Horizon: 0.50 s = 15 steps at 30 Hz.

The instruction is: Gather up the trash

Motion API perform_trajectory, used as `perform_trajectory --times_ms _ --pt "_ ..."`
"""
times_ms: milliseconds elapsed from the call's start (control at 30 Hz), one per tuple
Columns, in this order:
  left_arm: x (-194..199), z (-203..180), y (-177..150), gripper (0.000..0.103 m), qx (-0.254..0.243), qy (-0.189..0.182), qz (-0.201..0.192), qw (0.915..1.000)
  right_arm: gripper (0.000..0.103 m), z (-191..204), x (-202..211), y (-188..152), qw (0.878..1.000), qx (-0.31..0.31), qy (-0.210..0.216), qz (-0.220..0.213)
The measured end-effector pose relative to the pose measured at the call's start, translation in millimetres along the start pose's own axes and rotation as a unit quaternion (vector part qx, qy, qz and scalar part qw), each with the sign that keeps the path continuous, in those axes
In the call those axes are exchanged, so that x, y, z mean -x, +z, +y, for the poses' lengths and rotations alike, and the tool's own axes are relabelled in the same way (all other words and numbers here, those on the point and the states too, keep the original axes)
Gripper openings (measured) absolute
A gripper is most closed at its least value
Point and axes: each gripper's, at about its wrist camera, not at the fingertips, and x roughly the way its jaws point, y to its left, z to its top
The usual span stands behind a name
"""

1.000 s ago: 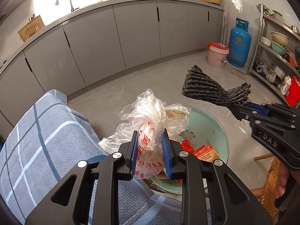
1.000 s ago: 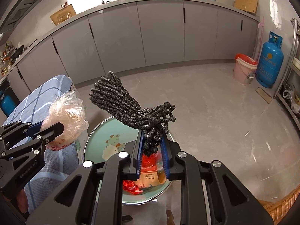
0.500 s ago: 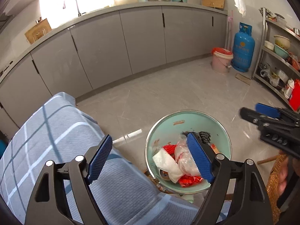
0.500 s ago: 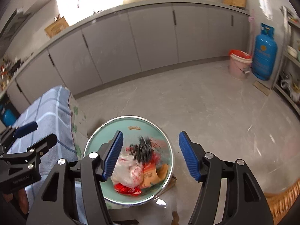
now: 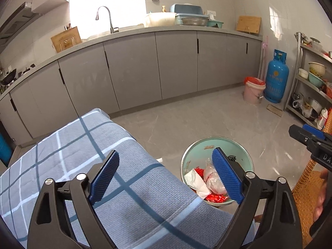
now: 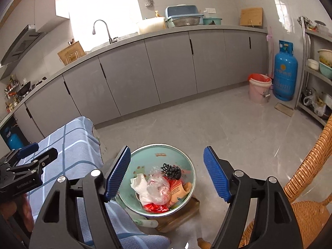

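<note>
Both tools are hanging above the scene with nothing in them. The left tool [image 5: 166,178] has its blue pads spread wide, jaws just been opening, and only the blue checked cloth [image 5: 87,151] and the basin show in the gap between them. Same deal with the right tool [image 6: 168,174]: jaws also just been opening, now well apart, empty, with the basin framed right between the pads.

The trash is all sitting in the green basin [image 6: 164,151], which is down on the floor on a wooden board [image 6: 182,213], just beside the edge of the cloth-covered tabletop. Inside the basin there's the clear plastic bag [image 6: 157,186] with red print, a crumpled white tissue [image 6: 139,184] touching it on the left, the dark knotted rope bundle [image 6: 172,171] toward the back, an orange packet [image 6: 178,193] and some red wrapper bits [image 6: 154,207] at the front.

A wicker chair [image 6: 311,170] is off to the right, near the basin. Farther back by the grey cabinets stand a pink bucket [image 6: 259,91] and a blue gas cylinder [image 6: 285,72], side by side.
</note>
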Motion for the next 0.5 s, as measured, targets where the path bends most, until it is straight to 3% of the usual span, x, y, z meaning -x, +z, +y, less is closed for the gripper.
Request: perform_trajectory --times_ms 500 --pt "19.2 11.1 4.7 0.090 0.012 -0.007 -0.015 0.9998 0.073 13.2 9.3 0.2 1.000 0.014 0.002 0.002"
